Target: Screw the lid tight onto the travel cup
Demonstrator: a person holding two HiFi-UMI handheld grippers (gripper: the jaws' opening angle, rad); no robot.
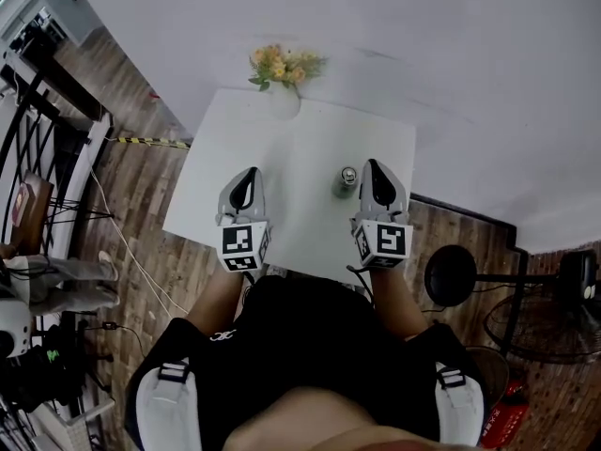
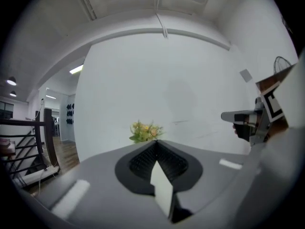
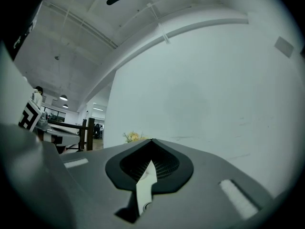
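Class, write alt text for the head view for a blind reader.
Seen from above, a person holds the left gripper and right gripper, both shut and empty, over a white table. A travel cup stands beside the right gripper; flowers sit at the far edge.

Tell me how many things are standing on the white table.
2. The travel cup stands centrally, just left of the right tongs; the vase of flowers stands at the table's far edge. The left tongs also cover some tabletop, so more may be hidden.

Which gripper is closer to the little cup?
Right. The right gripper is just beside the travel cup, on its right; the left gripper is farther off to its left.
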